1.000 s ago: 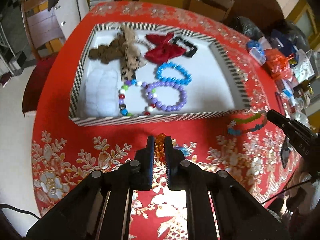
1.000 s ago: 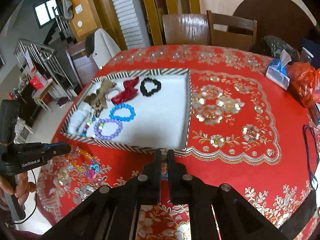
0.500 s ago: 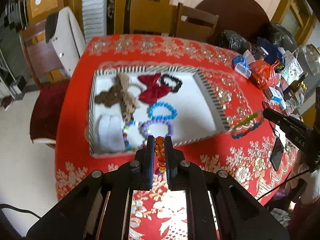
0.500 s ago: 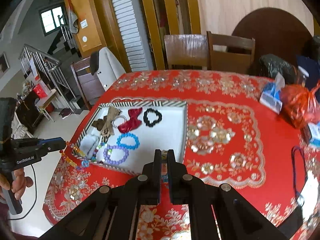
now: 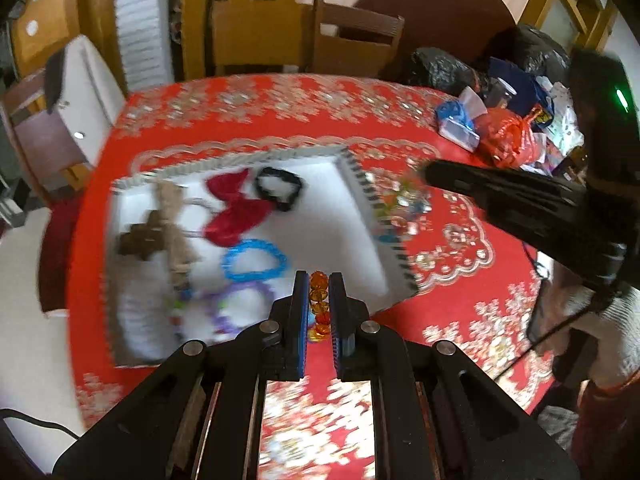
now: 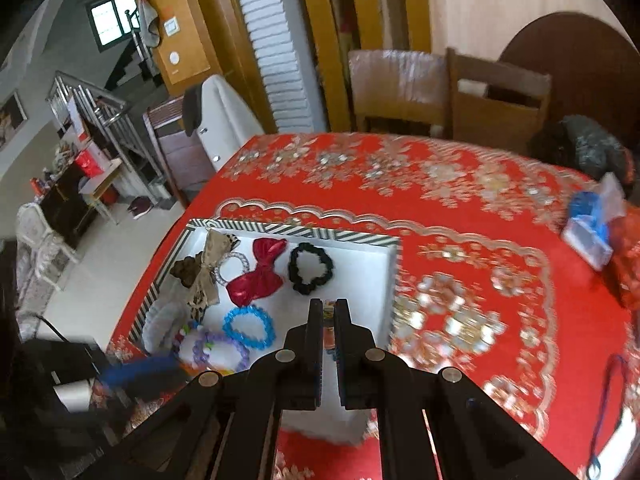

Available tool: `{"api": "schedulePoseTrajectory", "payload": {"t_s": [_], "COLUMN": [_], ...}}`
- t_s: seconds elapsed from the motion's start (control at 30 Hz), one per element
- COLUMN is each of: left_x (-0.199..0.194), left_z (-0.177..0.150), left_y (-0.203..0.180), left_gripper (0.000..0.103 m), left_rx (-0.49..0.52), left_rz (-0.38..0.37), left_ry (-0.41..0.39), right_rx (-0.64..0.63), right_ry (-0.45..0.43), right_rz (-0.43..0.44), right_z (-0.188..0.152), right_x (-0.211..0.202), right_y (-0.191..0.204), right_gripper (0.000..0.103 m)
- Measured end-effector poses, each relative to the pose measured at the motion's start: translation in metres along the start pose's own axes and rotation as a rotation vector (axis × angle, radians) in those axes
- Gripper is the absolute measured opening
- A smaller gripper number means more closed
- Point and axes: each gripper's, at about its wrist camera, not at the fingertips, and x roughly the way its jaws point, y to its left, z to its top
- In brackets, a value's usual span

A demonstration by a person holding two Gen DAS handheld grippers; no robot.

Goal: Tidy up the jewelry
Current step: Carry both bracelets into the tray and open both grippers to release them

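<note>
My left gripper (image 5: 319, 280) is shut on an orange bead bracelet (image 5: 319, 302) that hangs over the near end of the striped-rim white tray (image 5: 376, 208). My right gripper (image 6: 328, 306) is shut on a thin multicoloured bead bracelet (image 6: 329, 330), above the tray (image 6: 296, 232). In the left wrist view the right gripper (image 5: 432, 174) hovers by the tray's right rim with that bracelet (image 5: 404, 200) dangling, blurred. Inside the tray lie a red bow (image 5: 232, 212), a black scrunchie (image 5: 280, 188), a blue bracelet (image 5: 254, 266), a purple bracelet (image 6: 218, 346) and brown bows (image 6: 200, 270).
A red patterned cloth (image 6: 460, 320) covers the round table. At the far right stand a blue tissue pack (image 5: 458, 120) and a red bag (image 5: 506, 136). Wooden chairs (image 6: 496, 100) stand behind. The table edge drops off at the left, over a white floor.
Both grippers have risen and swung in over the tray, each with its bracelet lifted off the cloth. The right gripper has come much closer to the tray's right rim.
</note>
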Motion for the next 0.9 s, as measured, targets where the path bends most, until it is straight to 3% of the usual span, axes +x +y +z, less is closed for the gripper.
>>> {"api": "schedulePoseTrajectory", "payload": {"t_s": [0.13, 0.2, 0.37, 0.53, 0.77, 0.9], "left_x": [0.032, 0.044, 0.088, 0.114, 0.122, 0.123], "left_z": [0.012, 0.017, 0.021, 0.017, 0.021, 0.022], "left_y": [-0.015, -0.012, 0.022, 0.044, 0.055, 0.056], "left_gripper": [0.008, 0.008, 0.008, 0.008, 0.008, 0.016], "left_rx": [-0.029, -0.041, -0.093, -0.134, -0.150, -0.159], "left_rz": [-0.056, -0.044, 0.074, 0.099, 0.139, 0.145], "left_ry": [0.031, 0.036, 0.100, 0.141, 0.147, 0.157], "right_rx": [-0.015, -0.035, -0.058, -0.136, -0.175, -0.124], "right_ry": [0.054, 0.080, 0.155, 0.187, 0.148, 0.111], "right_rz": [0.068, 0.069, 0.018, -0.078, -0.133, -0.108], "right_z": [0.018, 0.023, 0.031, 0.042, 0.049, 0.043], "right_x": [0.038, 0.056, 0.108, 0.145, 0.150, 0.131], "right_y": [-0.001, -0.005, -0.027, -0.037, -0.038, -0.035], "right_gripper": [0.005, 0.005, 0.005, 0.005, 0.006, 0.028]}}
